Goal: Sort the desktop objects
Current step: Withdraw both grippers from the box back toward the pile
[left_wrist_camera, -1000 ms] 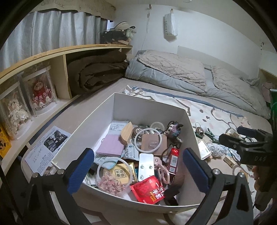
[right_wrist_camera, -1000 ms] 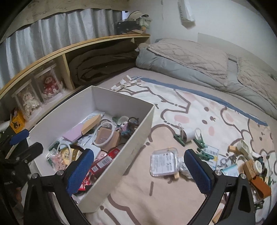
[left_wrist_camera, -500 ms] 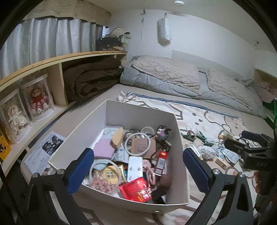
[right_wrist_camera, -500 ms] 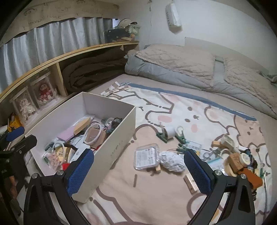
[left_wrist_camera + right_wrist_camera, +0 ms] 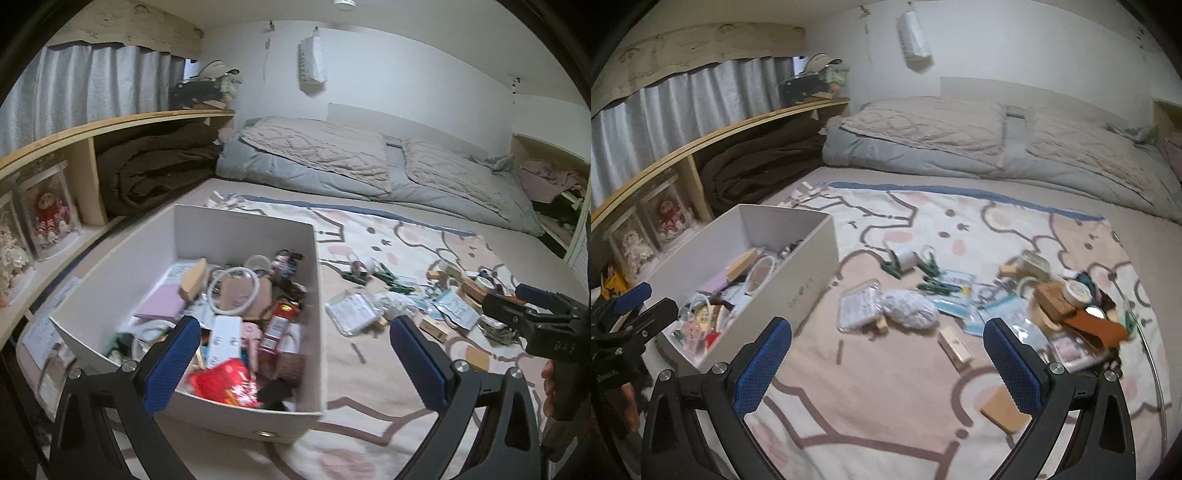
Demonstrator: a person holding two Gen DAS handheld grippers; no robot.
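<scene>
Over the near end of the white box (image 5: 243, 236), my left gripper (image 5: 295, 363) hangs with its blue pads spread wide and nothing between them. Inside the box I see a red packet (image 5: 225, 382) at the near wall, a white ring (image 5: 233, 291) deeper in and a pink pad (image 5: 162, 304) on the box's left side. A clear plastic case (image 5: 352, 314) lies just right of the box on the patterned blanket (image 5: 369, 424).

Right of the box (image 5: 809, 266) in the other view, my right gripper (image 5: 888, 363) is likewise open and empty above the blanket (image 5: 886, 406). Beyond it lie the clear case (image 5: 858, 308), a crumpled white wad (image 5: 910, 308) touching it, green clips (image 5: 932, 286) and, farthest from the box, a brown leather strap (image 5: 1097, 328).
</scene>
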